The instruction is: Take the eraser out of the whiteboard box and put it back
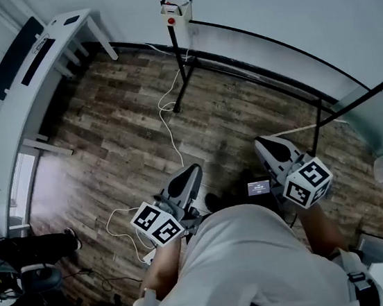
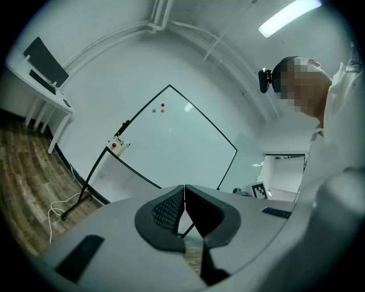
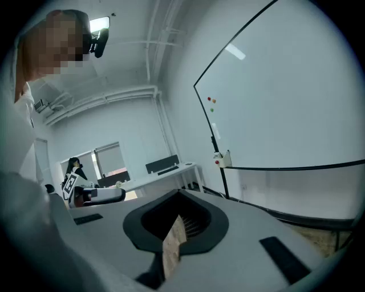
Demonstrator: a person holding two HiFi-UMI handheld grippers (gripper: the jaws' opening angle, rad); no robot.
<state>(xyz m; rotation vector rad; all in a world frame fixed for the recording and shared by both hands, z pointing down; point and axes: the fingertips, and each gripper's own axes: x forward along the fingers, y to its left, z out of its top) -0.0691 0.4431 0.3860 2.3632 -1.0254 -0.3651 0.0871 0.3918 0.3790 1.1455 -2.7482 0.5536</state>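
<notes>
Wooden floor (image 1: 106,146) — whiteboard box (image 1: 178,10) on stand (image 1: 180,73)

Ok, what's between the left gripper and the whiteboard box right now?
Head view: from the left gripper to the whiteboard box there's only wood floor, a loose white cable and the stand's black foot.

**A:** What's the top-down cam actually showing?

**B:** Mostly wood floor (image 1: 120,144). There's a white desk (image 1: 40,64) at 10 o'clock. The whiteboard box (image 1: 176,11), red dot on it, is at 12 on the stand, with the whiteboard (image 1: 285,10) running off toward 2. A white cable (image 1: 168,117) snakes down the middle.

**A:** Grippers?

**B:** Both low, just ahead of the person's white shirt (image 1: 252,267). Left gripper (image 1: 188,172) is at 6, right gripper (image 1: 269,144) at 4, with the marker cubes nearest the body. A small lit screen (image 1: 258,187) sits between them.
</notes>
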